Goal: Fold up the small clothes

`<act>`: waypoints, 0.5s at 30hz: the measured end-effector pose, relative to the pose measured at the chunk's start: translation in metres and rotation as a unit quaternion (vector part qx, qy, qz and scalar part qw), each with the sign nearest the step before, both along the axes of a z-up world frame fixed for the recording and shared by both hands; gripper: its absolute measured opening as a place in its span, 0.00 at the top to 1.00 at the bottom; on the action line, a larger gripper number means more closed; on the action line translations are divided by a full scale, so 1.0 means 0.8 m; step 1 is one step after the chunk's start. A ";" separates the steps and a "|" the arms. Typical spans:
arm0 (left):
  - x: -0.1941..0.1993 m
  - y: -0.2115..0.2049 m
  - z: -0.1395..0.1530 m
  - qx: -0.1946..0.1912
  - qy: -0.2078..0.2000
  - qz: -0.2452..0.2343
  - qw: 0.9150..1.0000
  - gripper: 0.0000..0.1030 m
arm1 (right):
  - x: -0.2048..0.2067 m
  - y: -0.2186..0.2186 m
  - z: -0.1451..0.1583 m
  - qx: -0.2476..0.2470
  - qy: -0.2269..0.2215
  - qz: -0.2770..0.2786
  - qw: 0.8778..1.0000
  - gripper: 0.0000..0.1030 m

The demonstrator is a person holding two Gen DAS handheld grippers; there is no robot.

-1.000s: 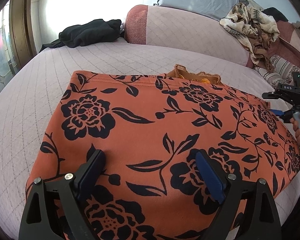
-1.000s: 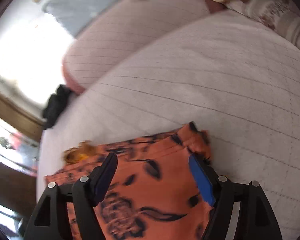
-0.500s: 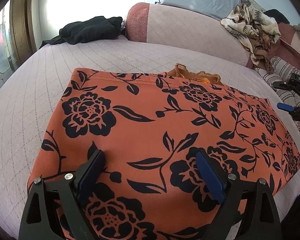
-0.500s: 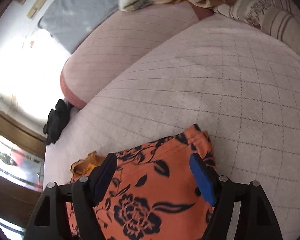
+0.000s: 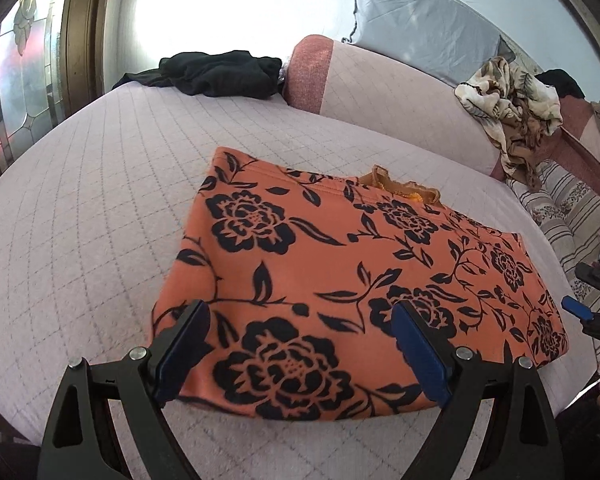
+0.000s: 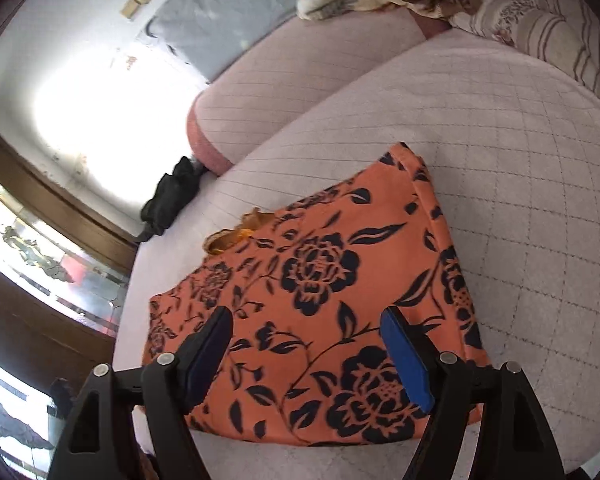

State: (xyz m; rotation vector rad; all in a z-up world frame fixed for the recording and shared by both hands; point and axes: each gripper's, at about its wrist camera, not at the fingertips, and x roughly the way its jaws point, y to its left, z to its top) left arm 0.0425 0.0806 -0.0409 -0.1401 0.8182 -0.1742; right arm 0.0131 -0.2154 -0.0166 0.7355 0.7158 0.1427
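Left wrist view: an orange garment (image 5: 340, 280) with black flowers lies flat, folded, on a quilted pink bed (image 5: 80, 208). The left claw (image 5: 300, 344) hangs just above its near edge, spread wide and holding nothing. Right wrist view: the right claw (image 6: 306, 354) hovers over the garment's other near corner, its jaws just having widened, nothing between them. A black cloth (image 5: 216, 74) lies far back.

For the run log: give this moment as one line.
garment: orange floral garment flat on bed | left gripper: open, empty | right gripper: just opening, empty
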 end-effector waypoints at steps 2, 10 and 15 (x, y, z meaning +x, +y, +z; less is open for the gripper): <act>-0.006 0.010 -0.009 0.022 0.018 0.027 0.999 0.11 | -0.005 0.004 -0.016 -0.005 0.016 0.012 1.000 0.12; -0.010 0.027 -0.028 0.053 0.088 0.075 0.992 0.10 | -0.034 -0.002 -0.027 -0.003 0.009 -0.010 1.000 0.14; -0.014 0.027 -0.031 0.093 0.098 0.088 0.987 0.10 | -0.032 -0.008 -0.070 0.000 0.062 -0.006 0.998 0.14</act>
